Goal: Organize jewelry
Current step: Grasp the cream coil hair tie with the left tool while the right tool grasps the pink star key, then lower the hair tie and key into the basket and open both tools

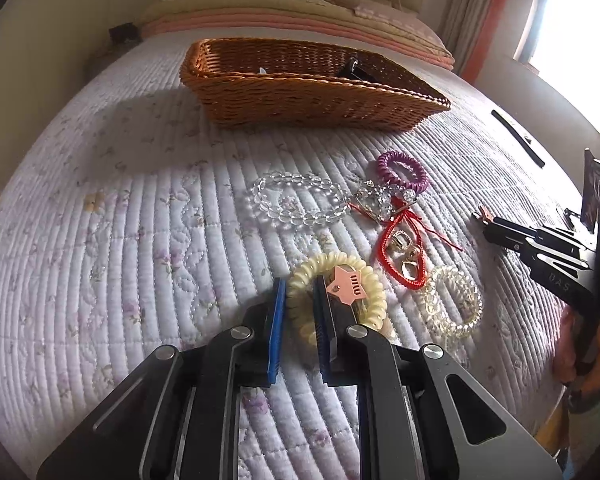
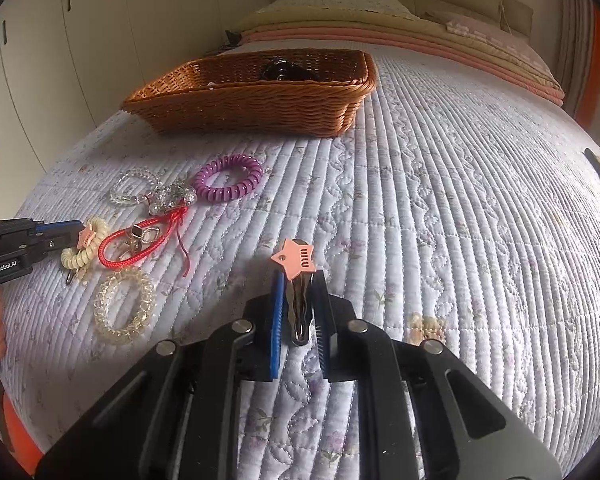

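Note:
My left gripper has its jaws partly apart around one side of a cream spiral hair tie, with a pink star clip at its right finger. My right gripper is shut on a metal hair clip with a pink star, held above the quilt. On the quilt lie a clear bead bracelet, a purple spiral tie, a red cord with charms and a clear spiral tie. The wicker basket stands beyond, holding a dark item.
The bed's quilt stretches wide to the right. Folded blankets and pillows lie at the head. A black strip lies at the right edge. White wardrobes stand to the left.

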`<state>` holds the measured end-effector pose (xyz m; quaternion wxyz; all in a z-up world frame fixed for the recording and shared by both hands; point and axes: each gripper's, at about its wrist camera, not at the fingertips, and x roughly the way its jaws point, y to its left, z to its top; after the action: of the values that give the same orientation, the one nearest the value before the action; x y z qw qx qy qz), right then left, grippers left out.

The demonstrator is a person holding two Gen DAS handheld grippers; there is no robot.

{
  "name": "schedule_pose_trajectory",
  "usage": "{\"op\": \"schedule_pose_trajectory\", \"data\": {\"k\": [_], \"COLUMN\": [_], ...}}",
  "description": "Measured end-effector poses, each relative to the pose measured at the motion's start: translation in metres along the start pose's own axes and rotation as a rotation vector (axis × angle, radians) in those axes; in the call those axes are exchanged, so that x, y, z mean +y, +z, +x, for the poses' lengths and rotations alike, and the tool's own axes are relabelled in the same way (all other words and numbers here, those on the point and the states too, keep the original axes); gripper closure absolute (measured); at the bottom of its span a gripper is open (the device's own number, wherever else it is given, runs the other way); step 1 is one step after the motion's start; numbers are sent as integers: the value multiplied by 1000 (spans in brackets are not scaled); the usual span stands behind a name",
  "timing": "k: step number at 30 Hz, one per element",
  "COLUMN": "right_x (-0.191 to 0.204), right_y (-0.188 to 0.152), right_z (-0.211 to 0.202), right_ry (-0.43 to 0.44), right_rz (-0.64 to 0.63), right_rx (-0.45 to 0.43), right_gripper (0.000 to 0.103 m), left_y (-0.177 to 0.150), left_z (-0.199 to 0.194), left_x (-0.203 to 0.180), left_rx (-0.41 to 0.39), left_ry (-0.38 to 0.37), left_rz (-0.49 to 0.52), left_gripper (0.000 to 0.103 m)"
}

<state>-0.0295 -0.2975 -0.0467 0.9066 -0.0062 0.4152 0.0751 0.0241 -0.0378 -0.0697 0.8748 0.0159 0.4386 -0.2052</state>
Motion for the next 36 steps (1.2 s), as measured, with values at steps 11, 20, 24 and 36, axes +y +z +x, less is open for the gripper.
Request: {"op": "schedule_pose_trajectory", "data": {"k": [11,20,24,36], "right_x": [-7,6,10,-32], "right_y": [0,45,102,207], "right_z": [-29,-66,-63,57], "right_ry": [52,101,132,77], "right_rz": [37,-1,-2,135], "right_rx": [-114,-246,-272,-30], "right_gripper": [91,91,91,91], "left_y": [-1,41,83,169], "left_z": [-35,-76,-73,20], "left_x": [-3,-7,-1,32], "left_rx": [-150,-296,-343,-267], "left_ry": [-25,-47,-43,47], "left_rz": [-14,-20,-28,-113], "left_gripper": [94,94,94,94]}}
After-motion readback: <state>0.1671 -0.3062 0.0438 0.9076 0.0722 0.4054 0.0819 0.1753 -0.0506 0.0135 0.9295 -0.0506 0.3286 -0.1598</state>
